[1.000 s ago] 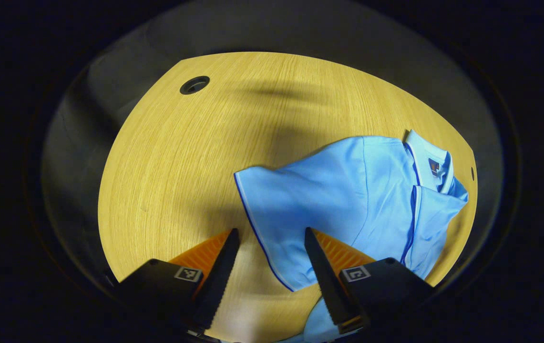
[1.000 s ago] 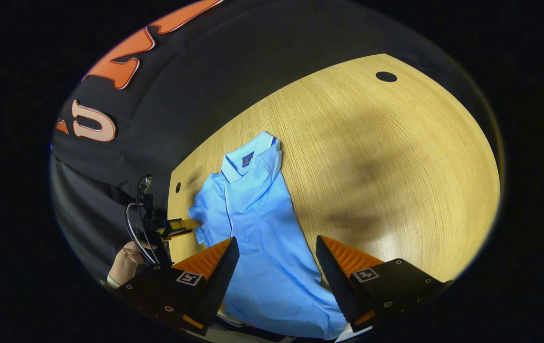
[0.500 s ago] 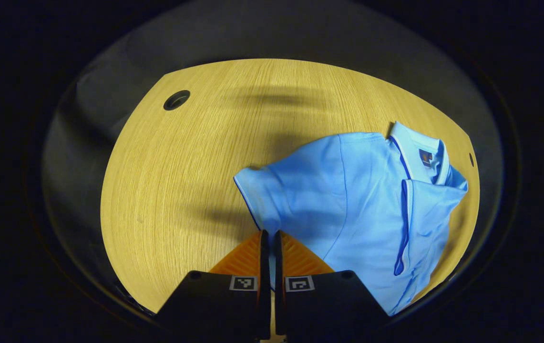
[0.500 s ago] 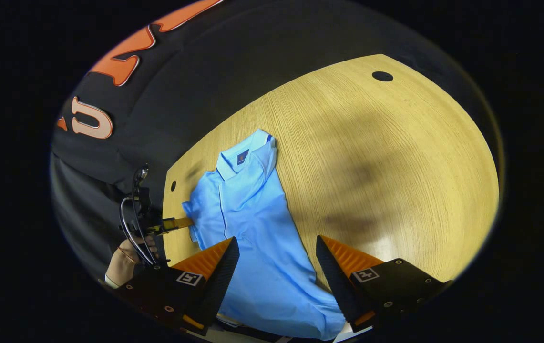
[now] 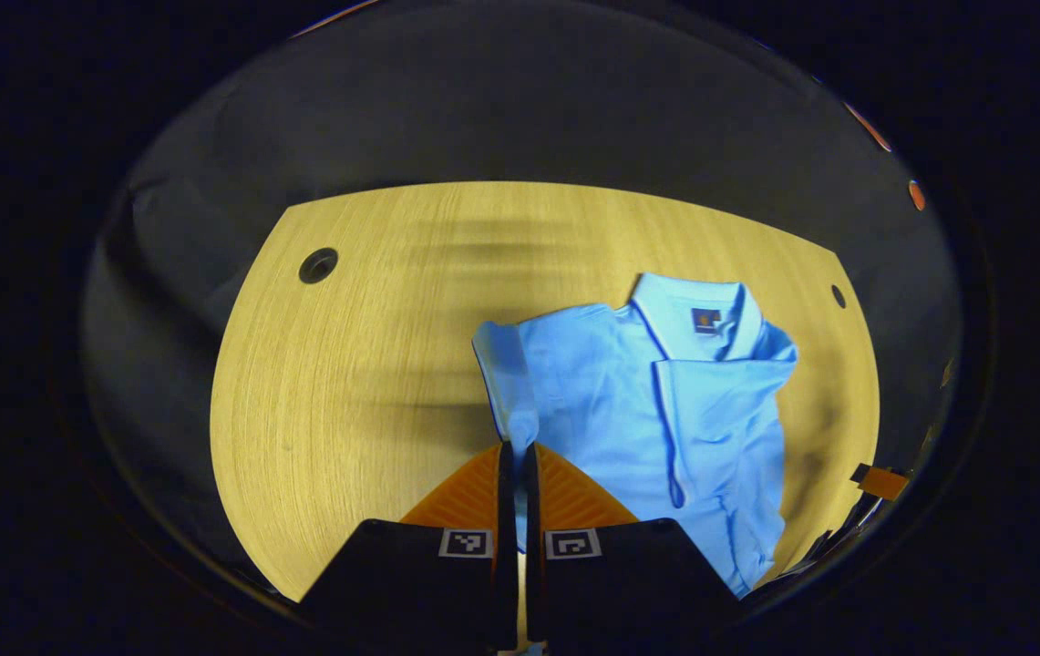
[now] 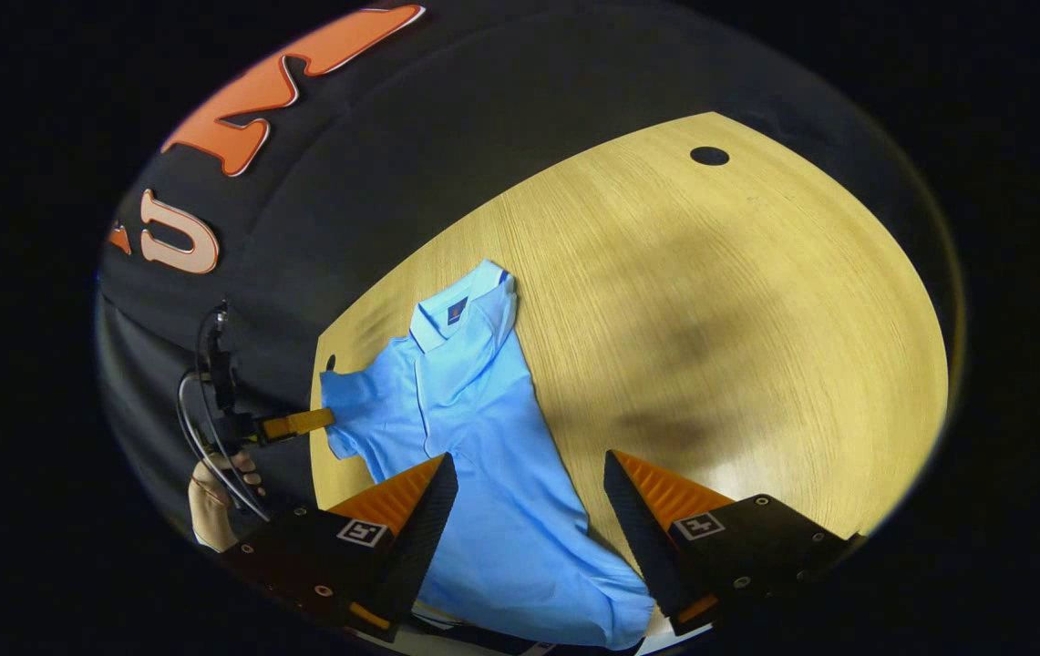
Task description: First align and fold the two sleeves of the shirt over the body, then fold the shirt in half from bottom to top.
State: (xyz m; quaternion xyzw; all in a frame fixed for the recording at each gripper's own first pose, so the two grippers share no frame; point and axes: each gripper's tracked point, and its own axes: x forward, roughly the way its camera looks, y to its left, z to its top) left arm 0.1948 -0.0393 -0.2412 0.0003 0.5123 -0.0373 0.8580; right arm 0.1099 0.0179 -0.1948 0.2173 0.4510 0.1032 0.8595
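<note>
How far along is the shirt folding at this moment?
Done: one sleeve already lies folded over the body of the light blue polo shirt on the wooden table. In hand: the left gripper is shut on the other sleeve, lifted off the table. The right gripper hangs open above the shirt's lower part. Left: lay that sleeve over, then the bottom-to-top fold.

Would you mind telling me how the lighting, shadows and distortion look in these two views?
Left gripper view: soft banded shadows cross the light wooden table beyond the sky-blue polo shirt; fisheye bows the table's edges. Right gripper view: broad dark shadow patches on the table, a bright glare spot near its near edge, strong curvature.
</note>
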